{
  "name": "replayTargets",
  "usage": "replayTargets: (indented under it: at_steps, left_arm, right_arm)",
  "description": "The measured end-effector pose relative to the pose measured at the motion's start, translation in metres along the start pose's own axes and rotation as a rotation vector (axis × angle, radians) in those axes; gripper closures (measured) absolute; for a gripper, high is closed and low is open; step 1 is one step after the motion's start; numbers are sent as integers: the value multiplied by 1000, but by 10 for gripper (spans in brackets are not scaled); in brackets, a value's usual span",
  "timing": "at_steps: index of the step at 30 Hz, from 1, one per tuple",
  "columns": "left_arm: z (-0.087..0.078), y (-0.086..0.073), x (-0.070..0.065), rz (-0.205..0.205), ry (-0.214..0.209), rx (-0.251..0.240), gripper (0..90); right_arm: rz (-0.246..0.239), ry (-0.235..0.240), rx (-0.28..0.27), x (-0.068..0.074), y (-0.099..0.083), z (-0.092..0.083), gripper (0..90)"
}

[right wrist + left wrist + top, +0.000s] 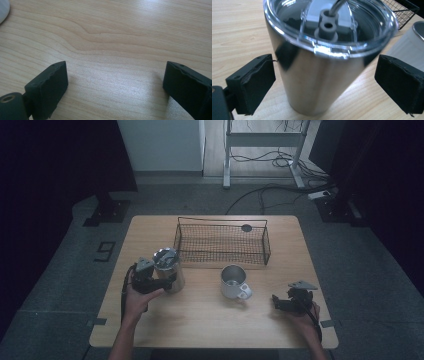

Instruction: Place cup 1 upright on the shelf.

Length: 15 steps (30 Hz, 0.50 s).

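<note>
A steel tumbler [168,270] with a clear lid stands upright on the left of the wooden table [200,315]. My left gripper [169,281] reaches around it from the left. In the left gripper view the tumbler [317,82] stands between the jaws of the left gripper [324,85]. The left pad sits at its wall, while the right pad stands clear with a gap, so the gripper is open. At the table's right front, my right gripper [276,301] rests low. In the right gripper view the right gripper [115,87] is open over bare wood.
A white mug [233,282] with a steel inside stands mid-table, handle toward the front right; its edge [412,37] shows beside the tumbler. A black wire basket [222,242] sits at the back middle. Bare wood lies between the mug and the right gripper.
</note>
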<state>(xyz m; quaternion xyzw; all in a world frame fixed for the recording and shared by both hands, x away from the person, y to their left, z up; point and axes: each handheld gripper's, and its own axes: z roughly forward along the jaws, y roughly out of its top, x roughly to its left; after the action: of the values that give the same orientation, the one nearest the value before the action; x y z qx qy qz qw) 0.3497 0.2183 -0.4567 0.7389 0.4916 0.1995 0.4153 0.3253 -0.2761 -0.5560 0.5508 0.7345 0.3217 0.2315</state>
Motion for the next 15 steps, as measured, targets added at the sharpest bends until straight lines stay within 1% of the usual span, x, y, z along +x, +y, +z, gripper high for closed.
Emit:
replayTargets:
  at_steps: [1, 4, 5, 6, 8, 13, 15]
  left_arm:
    - [0, 0, 0, 0, 0, 0, 36]
    - [9, 7, -3, 20, 31, 9, 36]
    - [9, 7, -3, 20, 31, 9, 35]
    - [12, 9, -2, 13, 29, 9, 29]
    - [14, 10, -2, 15, 29, 9, 22]
    - [20, 11, 0, 23, 25, 10, 11]
    - [24, 11, 0, 31, 31, 5, 10]
  right_arm:
    - [0, 0, 0, 0, 0, 0, 58]
    - [-1, 0, 0, 0, 0, 0, 58]
    - [-1, 0, 0, 0, 0, 0, 58]
    - [-1, 1, -1, 0, 0, 0, 59]
    - [-1, 1, -1, 0, 0, 0, 60]
    - [-2, 2, -1, -1, 0, 0, 59]
    - [-2, 2, -1, -1, 0, 0, 59]
